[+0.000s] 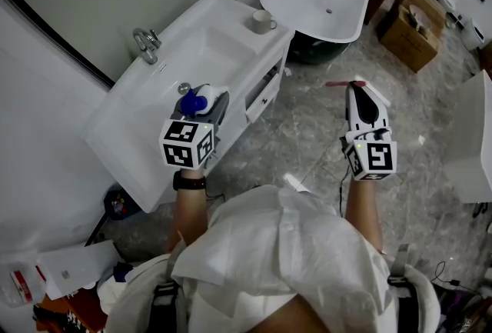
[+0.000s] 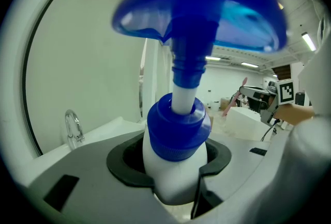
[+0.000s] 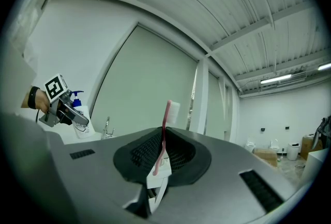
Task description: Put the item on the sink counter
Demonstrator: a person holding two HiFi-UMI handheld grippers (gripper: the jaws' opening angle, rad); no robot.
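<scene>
- The bottle [image 1: 196, 101], white with a blue pump, is upright over the front part of the bench [image 1: 146, 104]; I cannot tell whether its base touches the bench.
- The left gripper [image 1: 207, 104] is clamped around the bottle's body just below the blue collar, its jaws held fairly wide by it.
- The left forearm reaches straight out to the bench, gripper tipped slightly down.
- The right gripper [image 1: 360, 91] pinches a pink toothbrush [image 3: 164, 130], jaws narrow.
- The right arm is stretched forward and level, over the floor [image 1: 307, 131], right of the bench.
</scene>
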